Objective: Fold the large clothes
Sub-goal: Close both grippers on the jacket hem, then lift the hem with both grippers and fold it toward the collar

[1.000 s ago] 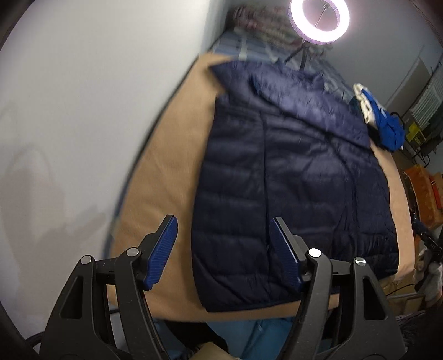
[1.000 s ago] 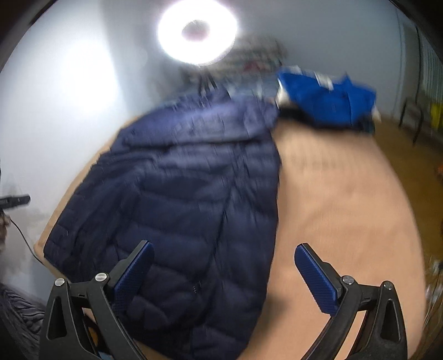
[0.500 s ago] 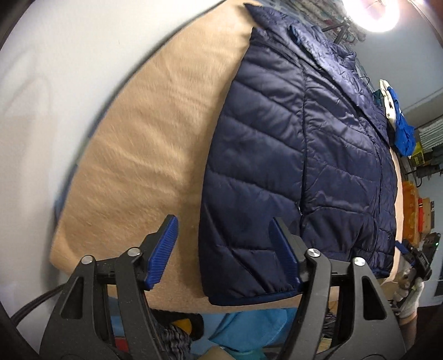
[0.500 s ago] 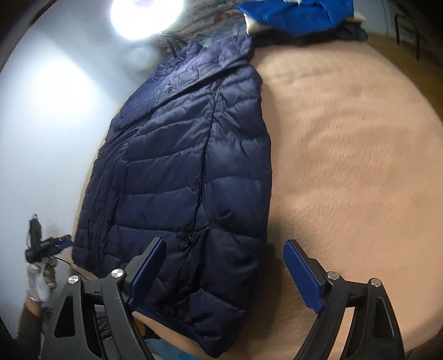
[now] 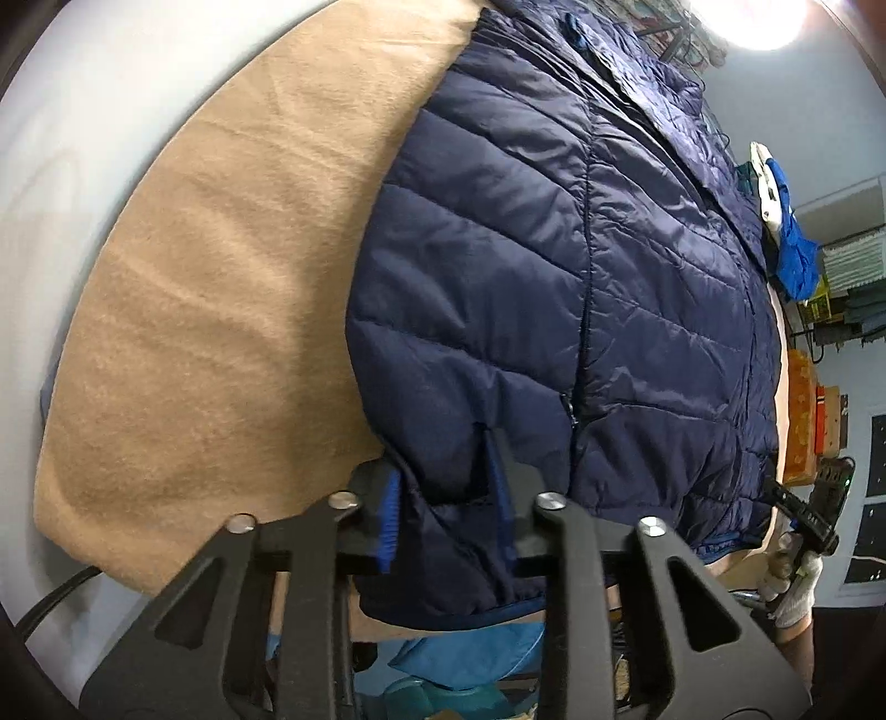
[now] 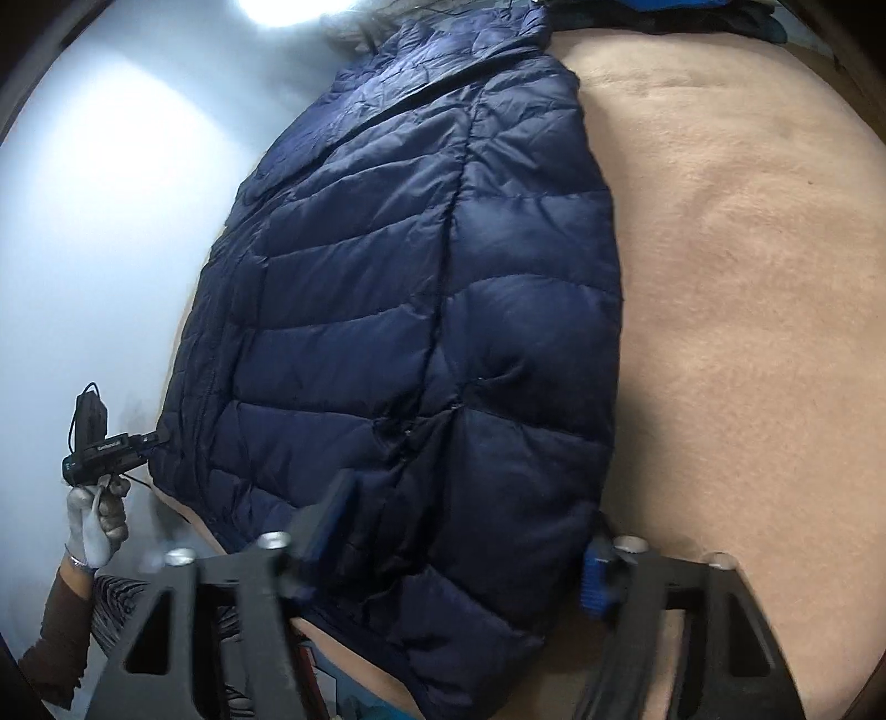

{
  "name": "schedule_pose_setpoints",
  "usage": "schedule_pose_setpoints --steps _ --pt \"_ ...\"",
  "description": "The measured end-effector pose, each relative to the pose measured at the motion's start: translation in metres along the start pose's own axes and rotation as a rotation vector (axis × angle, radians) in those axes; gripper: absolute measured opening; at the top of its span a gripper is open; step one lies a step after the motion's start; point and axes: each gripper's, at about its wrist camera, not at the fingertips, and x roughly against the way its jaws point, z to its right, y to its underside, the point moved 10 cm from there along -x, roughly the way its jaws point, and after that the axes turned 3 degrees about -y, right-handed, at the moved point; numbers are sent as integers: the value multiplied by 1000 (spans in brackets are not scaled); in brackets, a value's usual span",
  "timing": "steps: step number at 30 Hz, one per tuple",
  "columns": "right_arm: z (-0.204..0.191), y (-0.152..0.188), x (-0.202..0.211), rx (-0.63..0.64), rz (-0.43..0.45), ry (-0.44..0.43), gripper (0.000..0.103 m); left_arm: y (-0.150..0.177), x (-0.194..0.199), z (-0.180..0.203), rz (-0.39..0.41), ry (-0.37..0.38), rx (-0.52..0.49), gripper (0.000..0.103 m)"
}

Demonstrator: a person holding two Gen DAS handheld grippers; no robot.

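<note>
A navy quilted puffer jacket (image 5: pixel 554 249) lies flat on a tan blanket (image 5: pixel 221 249), hem toward me and collar far away. My left gripper (image 5: pixel 443 504) has closed in on the jacket's near left hem corner, with fabric pinched between its blue pads. In the right wrist view the jacket (image 6: pixel 415 304) fills the middle. My right gripper (image 6: pixel 459 531) straddles the near right hem corner, its fingers still wide apart with the fabric between them. The right gripper also shows at the far right of the left wrist view (image 5: pixel 803 509).
A bright ring light (image 5: pixel 758 22) stands beyond the collar. Blue clothes (image 5: pixel 792 249) are piled at the far corner. The tan blanket (image 6: pixel 747 277) stretches wide to the jacket's right. A white wall (image 6: pixel 111 194) borders the left side.
Both grippers moved down and forward onto the jacket's hem. The left fingers closed from wide open onto the corner. The right fingers now sit around the other corner.
</note>
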Motion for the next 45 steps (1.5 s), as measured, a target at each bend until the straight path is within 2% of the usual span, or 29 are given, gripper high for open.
schedule_pose_setpoints --steps 2,5,8,16,21,27,36,45 --pt "0 -1 -2 -8 -6 -8 35 -2 2 3 10 3 -6 12" --pt "2 -2 2 -27 2 -23 16 -6 9 10 35 25 -7 8" --pt "0 -8 13 -33 38 -25 7 -13 20 18 67 61 -4 7" --pt "-28 -33 55 34 168 -13 3 -39 70 56 192 176 -28 6" --pt "-44 -58 93 31 282 -42 2 -65 106 70 279 204 -30 5" --pt "-58 -91 121 51 370 -31 2 -102 139 83 360 225 -19 5" --pt "-50 -143 124 34 397 -4 1 -151 148 103 413 210 -41 5" --pt "-36 -217 107 31 410 39 1 -227 122 125 445 182 -60 5"
